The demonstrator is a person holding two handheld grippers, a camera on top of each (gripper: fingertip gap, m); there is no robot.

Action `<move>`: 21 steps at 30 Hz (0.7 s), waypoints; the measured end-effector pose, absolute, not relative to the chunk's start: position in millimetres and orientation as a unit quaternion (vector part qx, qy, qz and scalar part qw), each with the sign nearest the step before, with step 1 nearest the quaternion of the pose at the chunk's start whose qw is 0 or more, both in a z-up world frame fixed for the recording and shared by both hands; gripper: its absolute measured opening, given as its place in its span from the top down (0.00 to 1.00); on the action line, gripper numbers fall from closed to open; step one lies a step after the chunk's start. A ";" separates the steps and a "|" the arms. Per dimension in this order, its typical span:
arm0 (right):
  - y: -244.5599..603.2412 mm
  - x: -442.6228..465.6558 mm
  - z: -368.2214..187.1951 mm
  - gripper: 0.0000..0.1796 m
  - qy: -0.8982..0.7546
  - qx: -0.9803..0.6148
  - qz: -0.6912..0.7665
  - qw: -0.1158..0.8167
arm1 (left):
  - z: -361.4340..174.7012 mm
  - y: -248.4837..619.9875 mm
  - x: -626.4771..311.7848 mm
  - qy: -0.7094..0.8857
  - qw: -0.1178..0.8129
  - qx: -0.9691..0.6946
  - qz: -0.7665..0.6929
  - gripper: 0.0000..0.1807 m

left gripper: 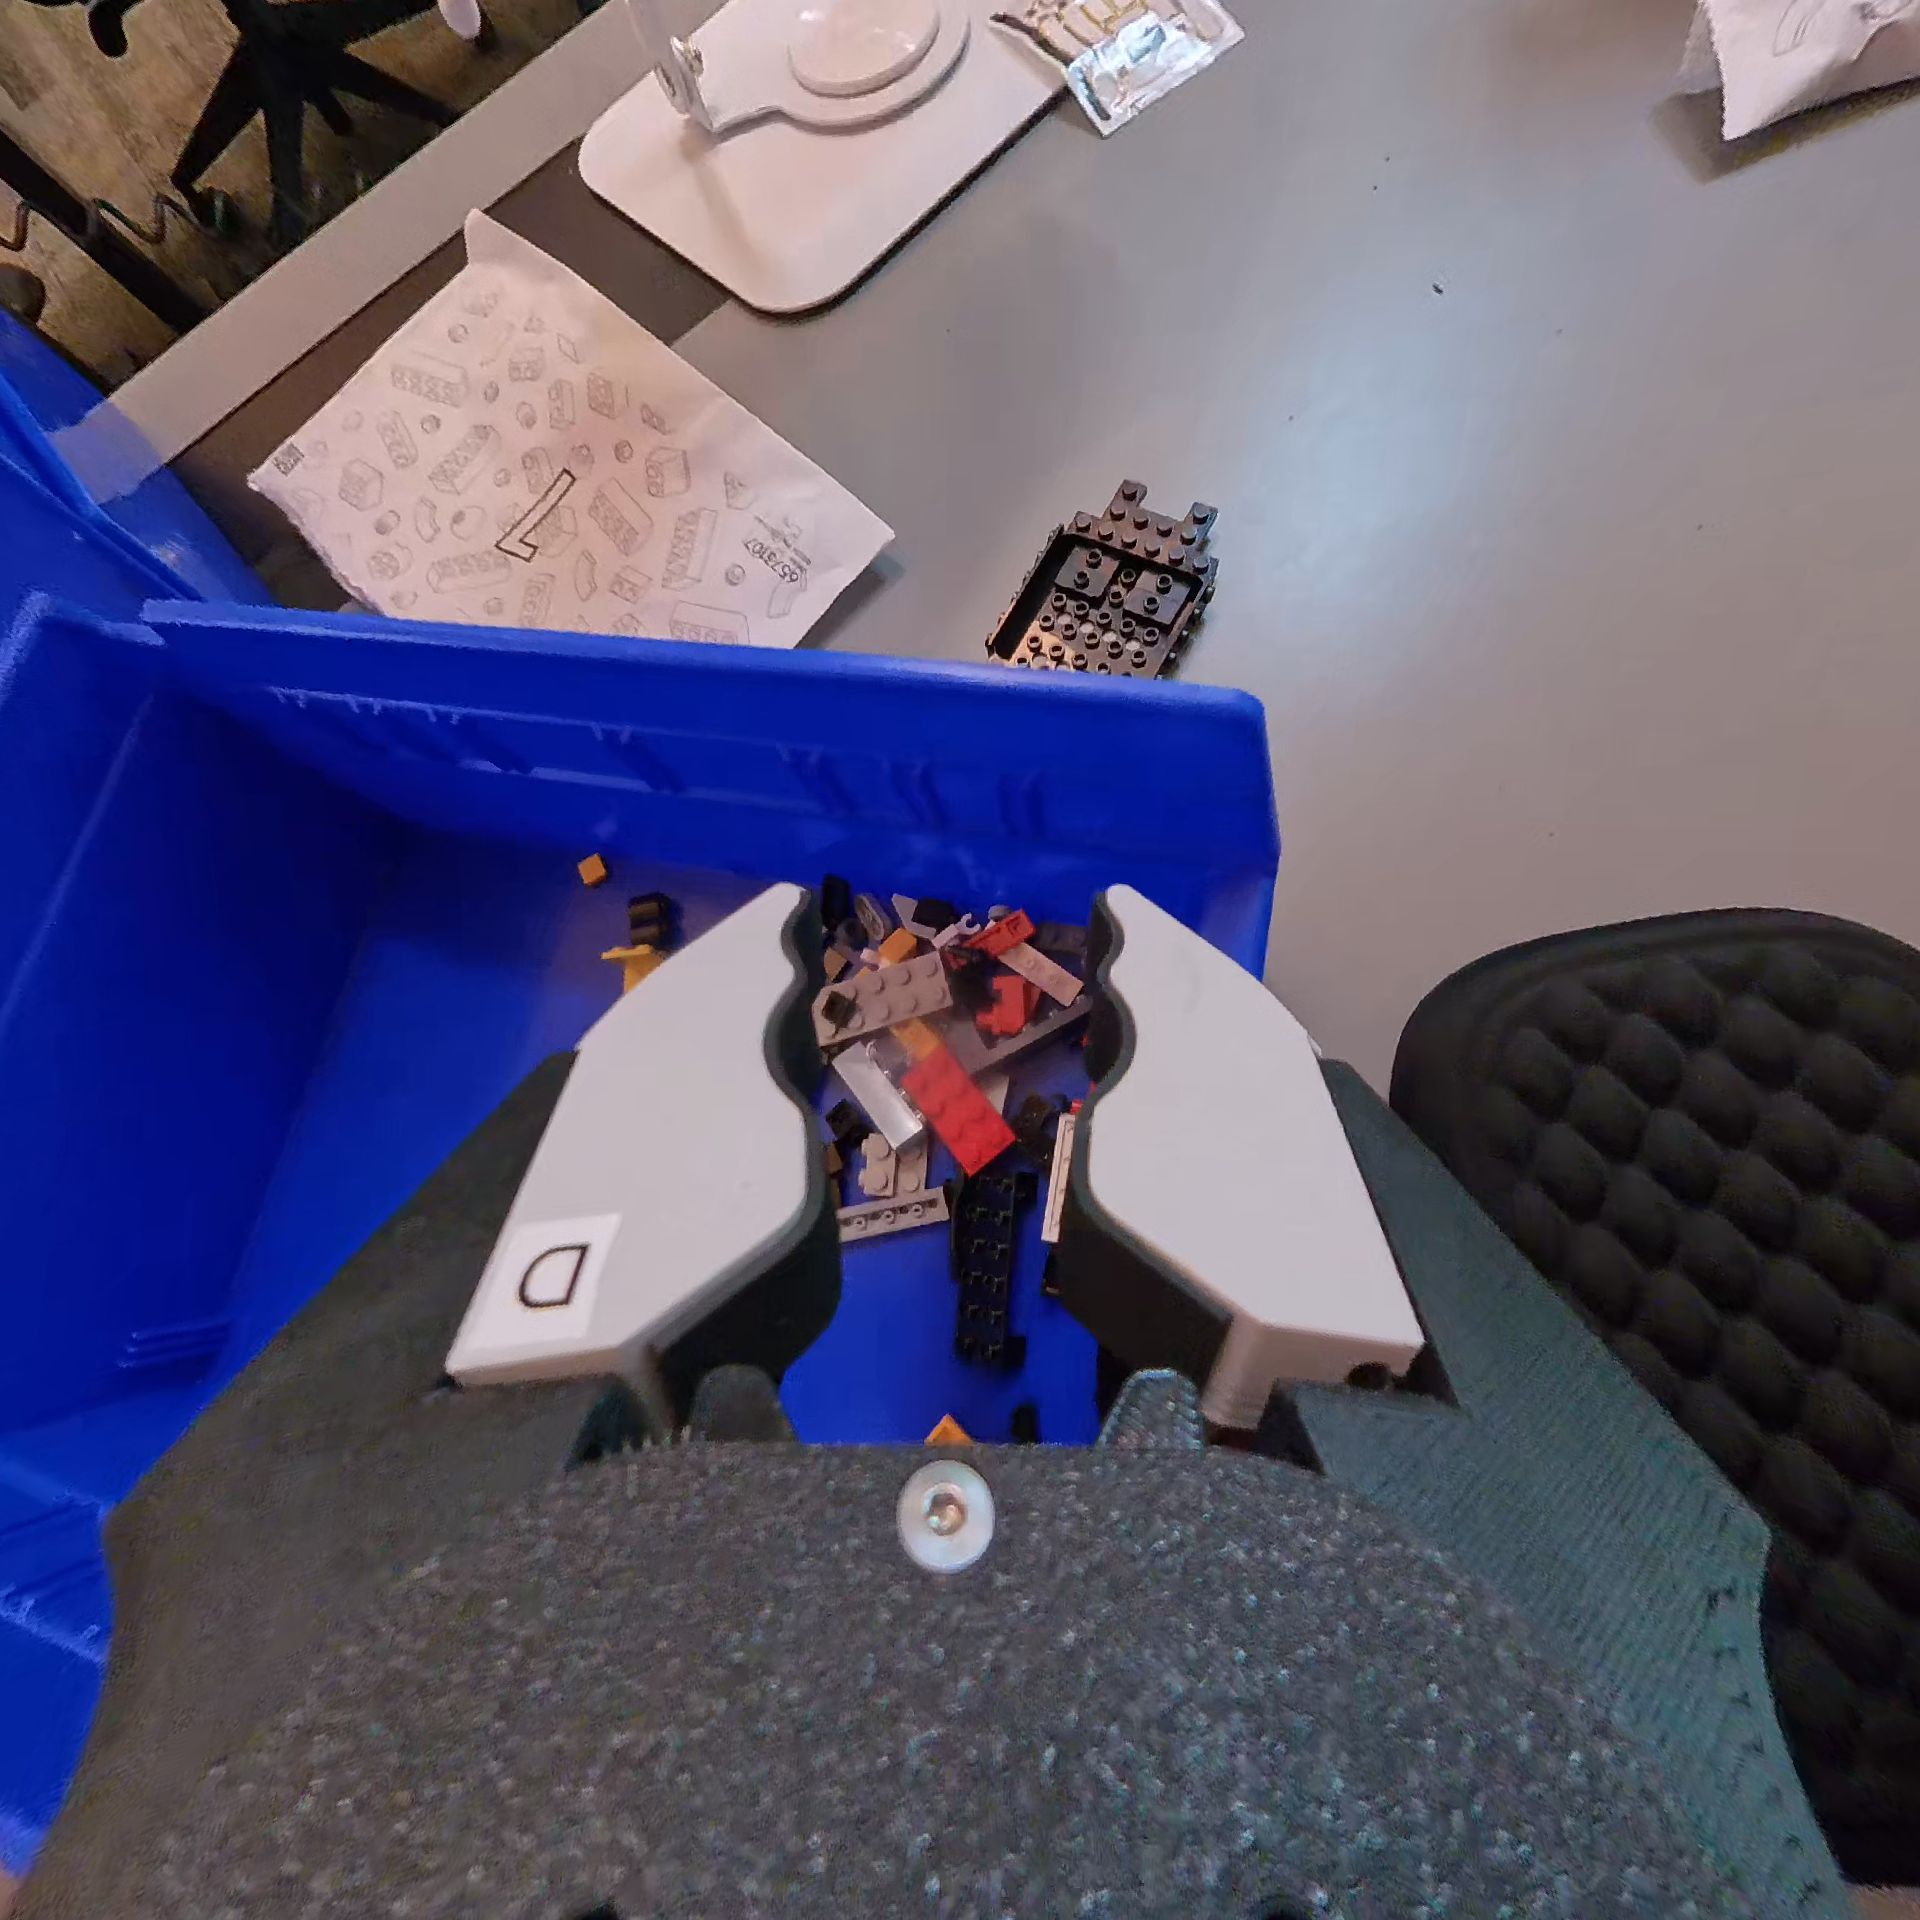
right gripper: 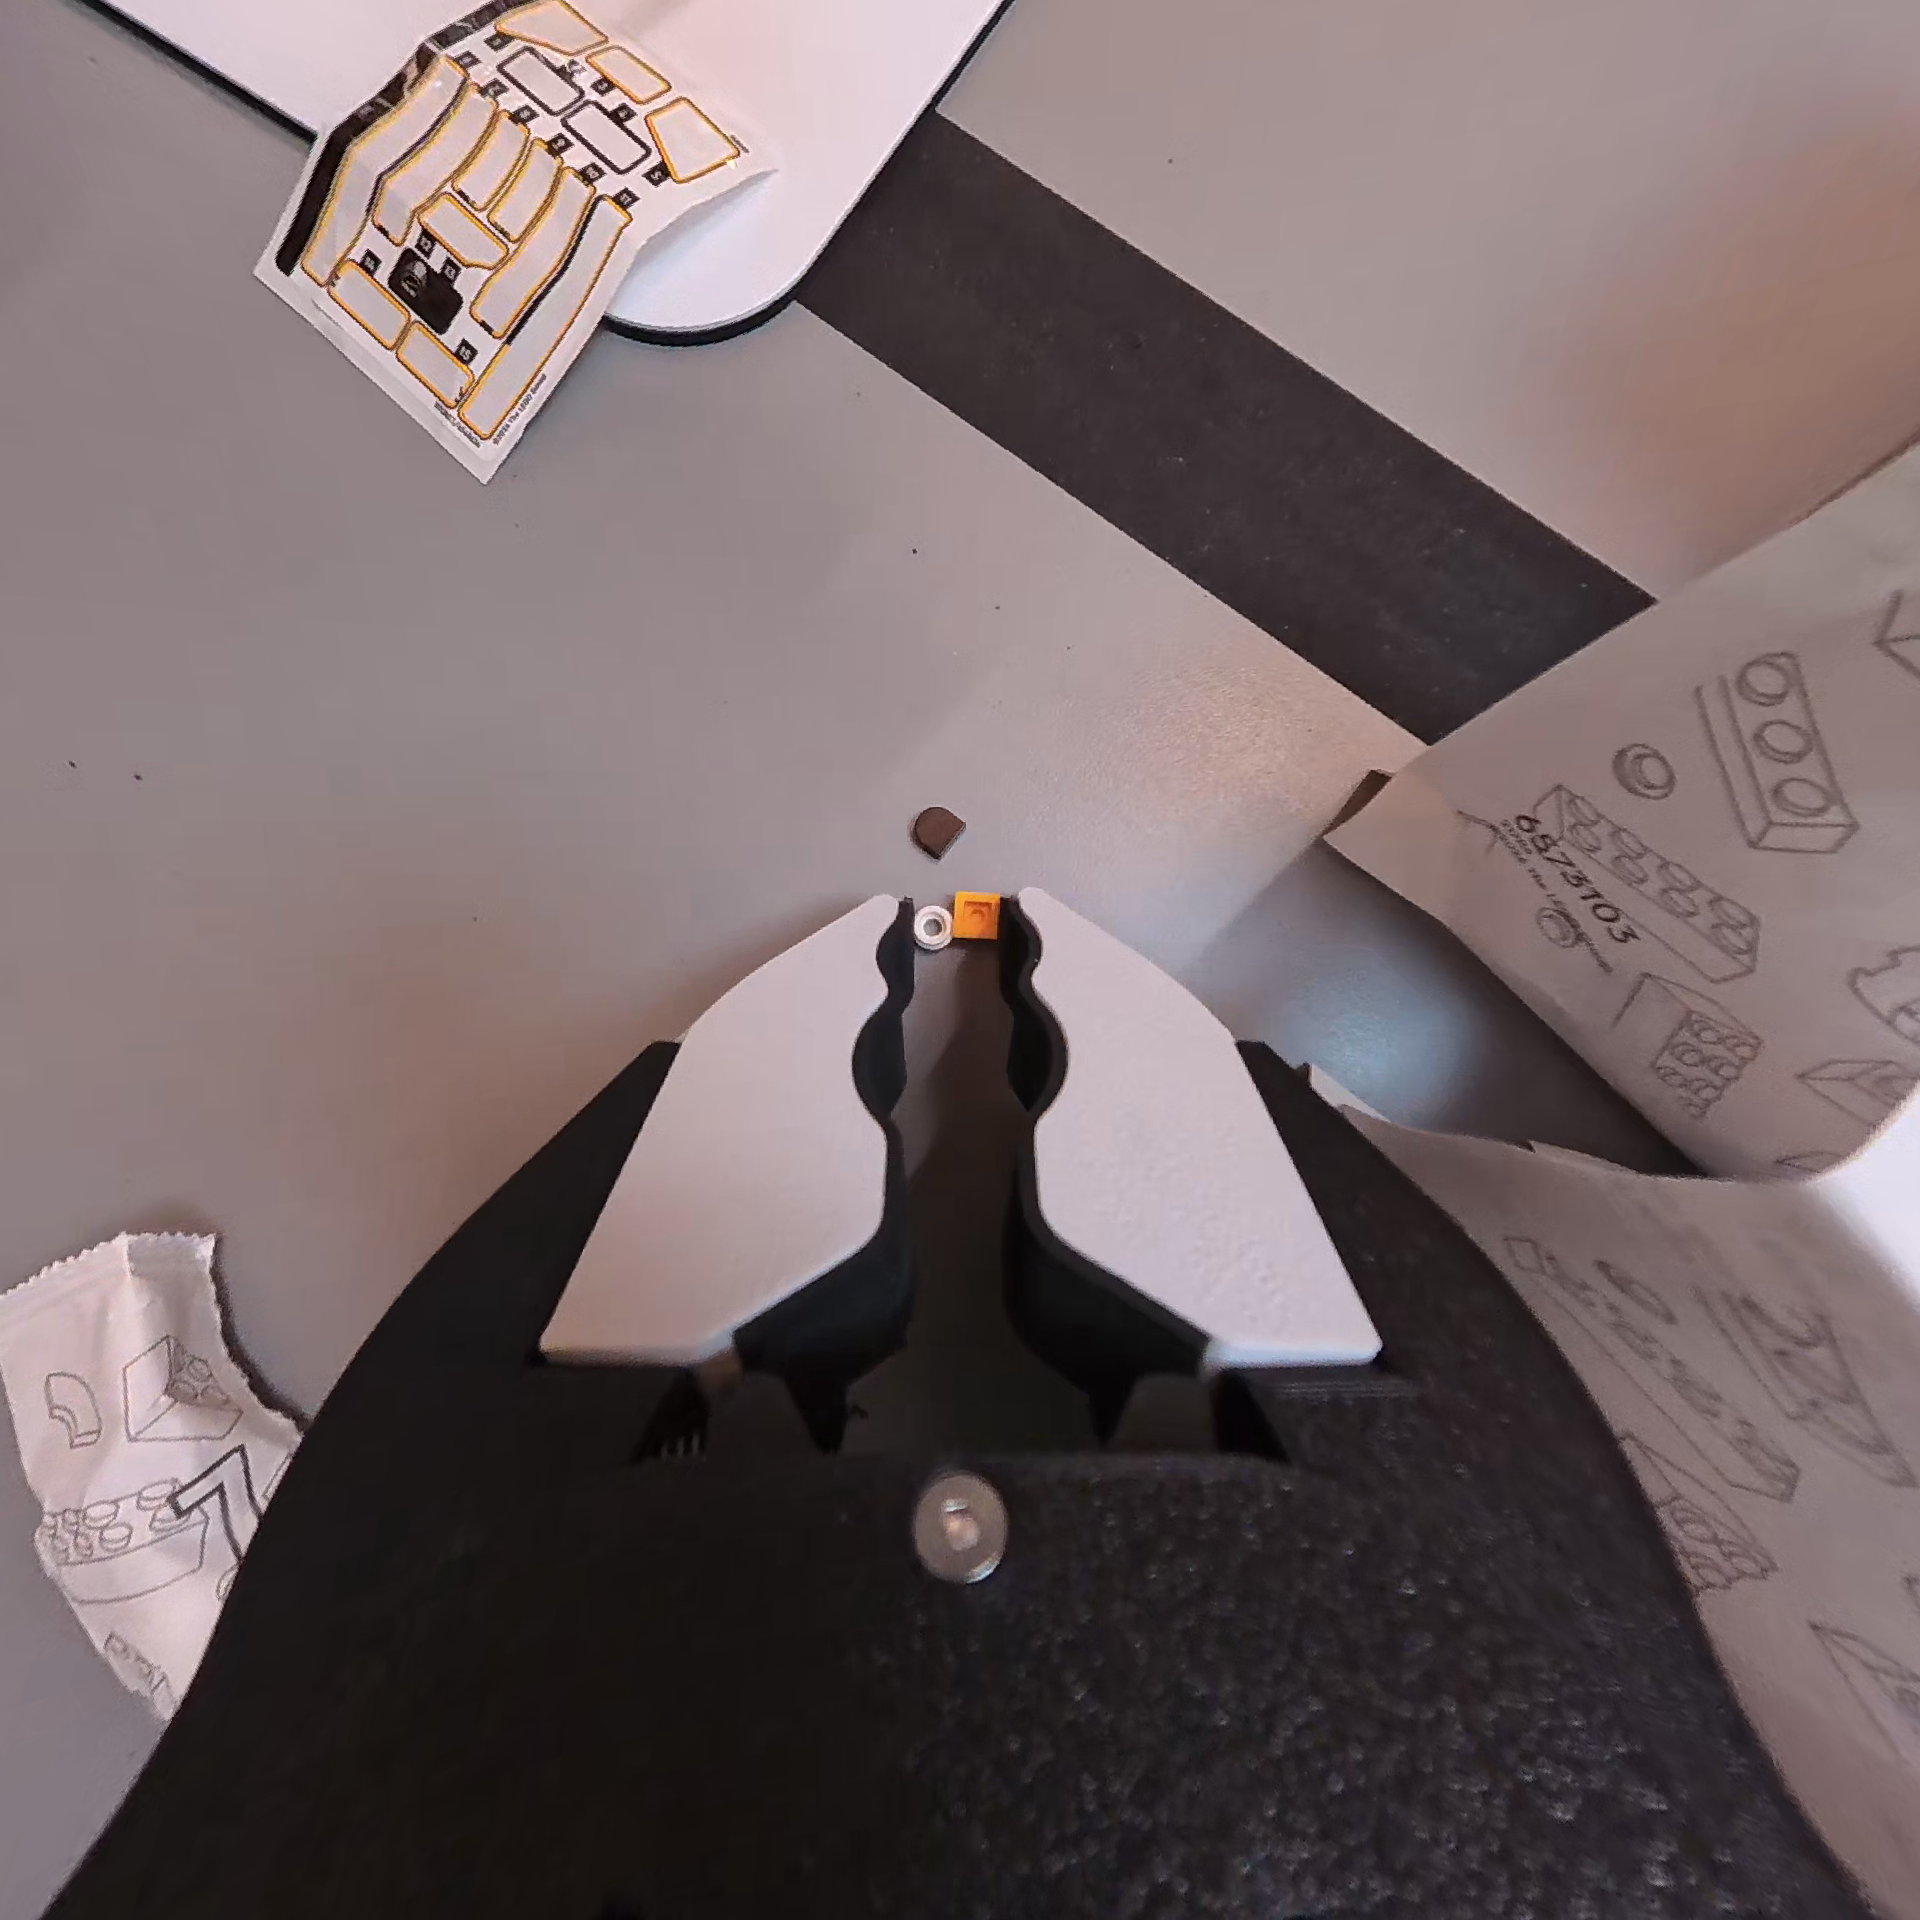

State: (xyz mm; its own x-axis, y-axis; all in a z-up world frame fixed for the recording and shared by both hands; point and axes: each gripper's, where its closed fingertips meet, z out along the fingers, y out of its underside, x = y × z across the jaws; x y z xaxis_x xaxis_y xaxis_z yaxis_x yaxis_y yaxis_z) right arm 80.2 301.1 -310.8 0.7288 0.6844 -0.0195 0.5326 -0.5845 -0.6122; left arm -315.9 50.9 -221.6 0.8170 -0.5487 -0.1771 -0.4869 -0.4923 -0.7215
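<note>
Bricks (left gripper: 935,1049) lie heaped in a blue bin (left gripper: 727,748) beneath the wide-open, empty left tongs (left gripper: 945,935); the right tongs (right gripper: 958,914), narrowly parted, flank an orange piece (right gripper: 976,921) and white stud (right gripper: 932,926) on the counter (right gripper: 520,727).

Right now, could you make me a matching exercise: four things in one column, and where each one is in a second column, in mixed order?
Things:
1. red brick
2. orange piece
3. black plate
4. sticker sheet

Places:
A. lies partly on the white pad
B. on the grey table, outside the blue bin
C. in the blue bin, between the left tool's fingers in its view
D. at the right tool's tips, beside a white ring

Pairs: 1-C, 2-D, 3-B, 4-A
</note>
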 end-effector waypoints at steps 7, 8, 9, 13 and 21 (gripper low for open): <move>270.2 26.3 -257.7 0.92 -0.361 -0.821 0.288 0.335 | -180.1 53.3 -281.3 0.330 0.509 -0.792 -0.068 0.76; 259.2 9.2 -242.0 0.92 -0.372 -0.800 0.325 0.342 | -172.7 52.5 -271.3 0.343 0.529 -0.773 -0.071 0.76; 248.3 -6.7 -227.7 0.92 -0.386 -0.778 0.350 0.349 | -167.5 51.0 -260.9 0.358 0.543 -0.756 -0.073 0.76; 186.8 -68.5 -167.2 0.92 -0.426 -0.677 0.486 0.352 | -161.7 45.7 -226.5 0.401 0.571 -0.713 -0.072 0.76; 61.1 -152.5 -134.3 0.92 -0.480 -0.538 0.646 0.252 | -150.3 33.3 -180.1 0.455 0.619 -0.639 -0.048 0.78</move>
State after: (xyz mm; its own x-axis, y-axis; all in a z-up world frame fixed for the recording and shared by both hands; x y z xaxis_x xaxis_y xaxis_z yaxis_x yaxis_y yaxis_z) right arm -152.5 61.1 -134.3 -0.2950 0.8414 -0.4528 0.1910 -0.4124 -0.8908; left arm -180.1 33.3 -150.3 0.5812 -0.6402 -0.5023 -0.5224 0.1797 -0.8335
